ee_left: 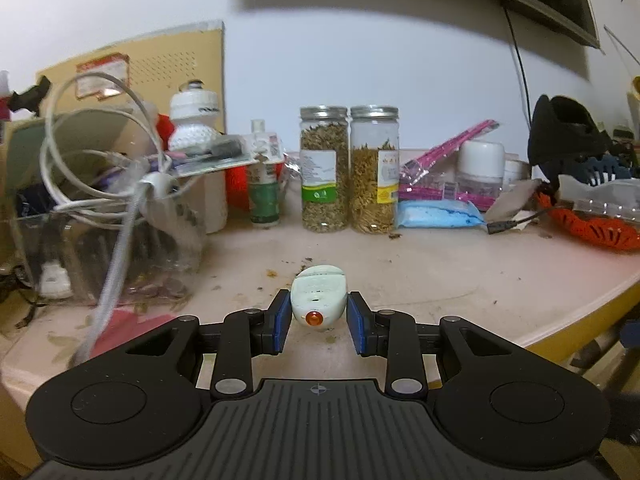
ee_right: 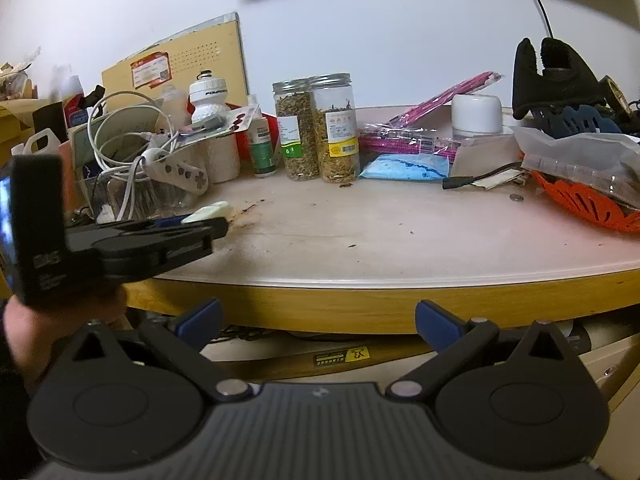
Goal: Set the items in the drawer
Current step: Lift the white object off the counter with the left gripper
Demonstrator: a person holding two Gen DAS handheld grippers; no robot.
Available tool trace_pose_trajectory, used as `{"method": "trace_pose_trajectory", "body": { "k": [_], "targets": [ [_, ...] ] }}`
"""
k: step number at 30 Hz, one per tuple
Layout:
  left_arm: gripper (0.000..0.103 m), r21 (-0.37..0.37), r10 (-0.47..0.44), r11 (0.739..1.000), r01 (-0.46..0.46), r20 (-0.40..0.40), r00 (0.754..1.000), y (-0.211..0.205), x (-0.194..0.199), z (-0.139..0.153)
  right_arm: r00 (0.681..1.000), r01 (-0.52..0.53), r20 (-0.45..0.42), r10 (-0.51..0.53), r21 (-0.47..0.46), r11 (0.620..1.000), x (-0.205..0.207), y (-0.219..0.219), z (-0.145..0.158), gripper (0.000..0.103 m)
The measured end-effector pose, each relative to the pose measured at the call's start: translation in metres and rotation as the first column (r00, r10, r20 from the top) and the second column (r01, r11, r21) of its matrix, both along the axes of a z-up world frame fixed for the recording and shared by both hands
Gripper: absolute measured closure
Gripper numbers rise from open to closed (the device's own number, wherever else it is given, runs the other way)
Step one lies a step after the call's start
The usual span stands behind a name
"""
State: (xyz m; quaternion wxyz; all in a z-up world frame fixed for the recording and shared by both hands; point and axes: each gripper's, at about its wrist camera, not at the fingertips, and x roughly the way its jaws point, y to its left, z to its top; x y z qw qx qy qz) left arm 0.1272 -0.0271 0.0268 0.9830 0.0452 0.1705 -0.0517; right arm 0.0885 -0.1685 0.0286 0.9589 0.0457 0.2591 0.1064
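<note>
the left gripper [ee_left: 319, 322] straddles a small white remote [ee_left: 319, 295] lying on the table [ee_left: 440, 280], its blue pads just beside each flank but not clearly pinching yet, likely lined up to lift it. the right gripper [ee_right: 318, 326] hangs spread and empty below the table edge, probably waiting near the unseen drawer; two jars [ee_left: 348, 168] stand behind.

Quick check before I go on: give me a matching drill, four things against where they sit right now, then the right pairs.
Things:
1. remote
2. blue packet
3. green bottle
4. right tongs

Places:
A. left of the two jars
B. between the left tongs' pads
C. right of the jars
D. open, below the table edge

Pairs: 1-B, 2-C, 3-A, 4-D
</note>
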Motion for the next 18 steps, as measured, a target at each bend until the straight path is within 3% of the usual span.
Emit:
{"method": "trace_pose_trajectory", "body": {
  "k": [18],
  "targets": [
    [0.074, 0.004, 0.087, 0.996, -0.087, 0.010, 0.996, 0.005, -0.059, 0.011, 0.999, 0.026, 0.041, -0.024, -0.038, 0.999, -0.007, 0.001, 0.002, 0.000]
  ]
}}
